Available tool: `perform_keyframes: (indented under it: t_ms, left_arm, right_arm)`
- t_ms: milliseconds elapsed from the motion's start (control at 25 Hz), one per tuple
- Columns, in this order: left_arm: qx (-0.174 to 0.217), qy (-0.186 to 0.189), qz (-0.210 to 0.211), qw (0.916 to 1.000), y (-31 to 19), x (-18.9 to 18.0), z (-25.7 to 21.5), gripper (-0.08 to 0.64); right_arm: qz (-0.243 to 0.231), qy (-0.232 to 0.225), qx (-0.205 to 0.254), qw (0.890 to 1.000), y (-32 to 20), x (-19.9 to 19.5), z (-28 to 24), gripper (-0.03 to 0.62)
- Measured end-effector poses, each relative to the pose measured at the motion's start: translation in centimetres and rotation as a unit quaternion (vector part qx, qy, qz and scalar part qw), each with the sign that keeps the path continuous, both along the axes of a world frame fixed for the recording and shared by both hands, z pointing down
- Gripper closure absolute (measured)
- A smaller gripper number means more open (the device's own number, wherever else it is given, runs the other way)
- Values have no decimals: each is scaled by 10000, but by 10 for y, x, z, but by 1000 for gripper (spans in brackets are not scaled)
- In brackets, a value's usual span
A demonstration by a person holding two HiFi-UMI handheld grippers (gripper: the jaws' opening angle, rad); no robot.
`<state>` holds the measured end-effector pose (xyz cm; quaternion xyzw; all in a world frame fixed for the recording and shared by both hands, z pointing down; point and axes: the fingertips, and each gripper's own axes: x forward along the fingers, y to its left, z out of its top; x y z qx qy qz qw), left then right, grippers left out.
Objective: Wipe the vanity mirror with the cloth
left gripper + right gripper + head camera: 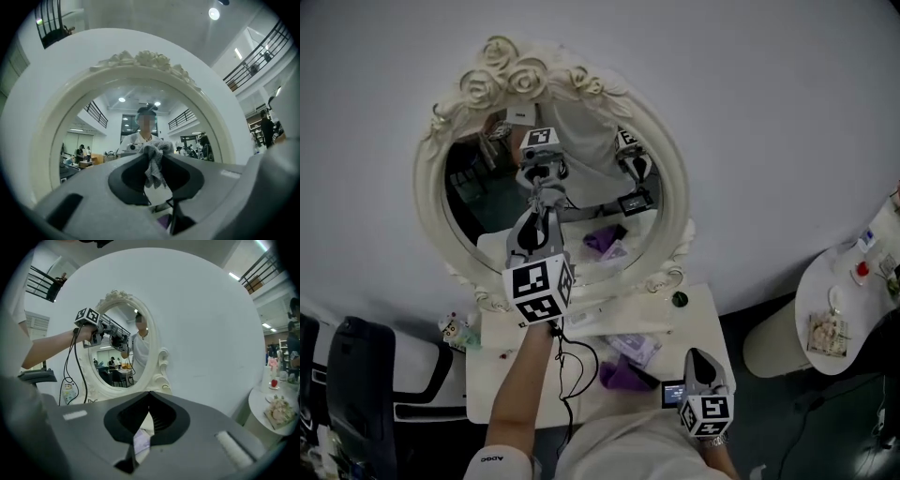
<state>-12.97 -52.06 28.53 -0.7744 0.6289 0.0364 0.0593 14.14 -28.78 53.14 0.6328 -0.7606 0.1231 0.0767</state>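
The oval vanity mirror (553,202) in a cream rose-carved frame (511,80) stands at the back of a white table (487,394). My left gripper (546,195) is raised in front of the glass, shut on a grey cloth (153,161) that bunches out between its tips close to the mirror (136,136). In the right gripper view the left gripper (104,330) shows at the mirror's (119,352) upper left. My right gripper (698,356) hangs low at the table's front right, shut (149,393) with nothing in it.
Purple items (623,375), a small box (637,347), a green object (679,299) and black cables (572,370) lie on the table. A small figurine (455,328) stands at its left. A round side table (844,309) is at the right, a dark chair (356,394) at the left.
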Motion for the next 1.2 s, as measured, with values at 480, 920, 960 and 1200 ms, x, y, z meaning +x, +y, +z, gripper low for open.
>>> perform_keyframes:
  t_ms: [480,920,960,1200]
  left_arm:
    - [-33,-41,-1306,9914,8,-144,5,486]
    - [-285,91,-200,9994,23,-27,37,485]
    - [-300,94,2,9995,24,-5,39,485]
    - [-348,146,790,9962,13,98,48,483]
  right_arm:
    - [-668,41,3,9978,-27,-55,-1,584]
    - [-510,79,-67,9986,-22,-20,3,584]
    - [-436,80,-70,9990,-20,-12,3,584]
    - [113,119,-60,9998,-6,42,2,584]
